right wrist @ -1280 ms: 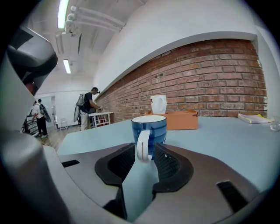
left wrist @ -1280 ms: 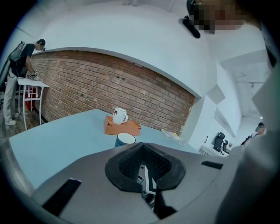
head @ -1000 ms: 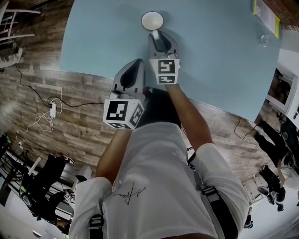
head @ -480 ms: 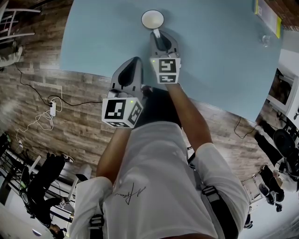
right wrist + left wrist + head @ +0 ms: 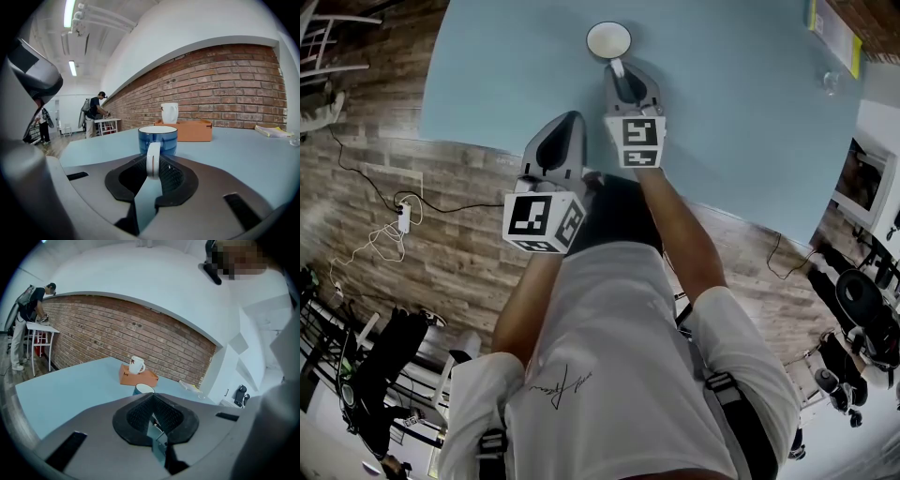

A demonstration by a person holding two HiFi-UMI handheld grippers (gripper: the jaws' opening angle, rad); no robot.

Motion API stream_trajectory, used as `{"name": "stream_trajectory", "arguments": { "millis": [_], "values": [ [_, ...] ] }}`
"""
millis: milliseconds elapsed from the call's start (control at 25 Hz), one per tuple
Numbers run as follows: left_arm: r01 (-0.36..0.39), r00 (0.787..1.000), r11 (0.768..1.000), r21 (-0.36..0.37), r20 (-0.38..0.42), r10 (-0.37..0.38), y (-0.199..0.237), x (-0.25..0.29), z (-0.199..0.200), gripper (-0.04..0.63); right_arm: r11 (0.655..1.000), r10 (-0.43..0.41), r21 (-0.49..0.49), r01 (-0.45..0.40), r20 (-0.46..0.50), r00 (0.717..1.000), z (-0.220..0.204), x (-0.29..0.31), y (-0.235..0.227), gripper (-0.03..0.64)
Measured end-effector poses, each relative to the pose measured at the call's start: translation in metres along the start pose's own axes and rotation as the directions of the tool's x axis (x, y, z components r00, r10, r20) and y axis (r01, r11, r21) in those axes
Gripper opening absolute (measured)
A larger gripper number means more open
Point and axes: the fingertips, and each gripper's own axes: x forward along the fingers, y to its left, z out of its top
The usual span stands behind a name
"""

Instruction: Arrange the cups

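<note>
The orange cardboard box at the far side of the light blue table carries a white ceramic mug with a small dark mark on it. Its foot is hidden behind the box's front wall in my right gripper view, so I cannot tell whether it stands in the box or on top. The blue ceramic cup with a white inside and a white handle stands alone on the table, well in front of the box, and the head view looks straight into its white bowl.

Counted: two cups (one blue, one white), one box, one yellowish booklet lying flat off to the right, and my two grippers.

The blue ceramic cup is directly ahead of my right gripper, upright, with its handle turned towards me and standing between the jaws. They are closing on the handle, and the black pads sit right against its two sides.

My left gripper hangs back over the table's near edge, beside and behind the right one. Its jaws are pressed together with nothing between them, and the blue cup's rim peeks just over its nose.
</note>
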Motion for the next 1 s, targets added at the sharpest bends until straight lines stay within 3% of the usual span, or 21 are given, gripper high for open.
{"name": "stream_trajectory", "arguments": {
  "millis": [1000],
  "values": [
    [0.017,0.999,1.0,-0.006,0.036,-0.016,-0.008,0.008,0.02,0.009,1.0,0.014,0.023,-0.013,-0.041,0.999,0.0,-0.019,-0.017,0.063]
  ]
}}
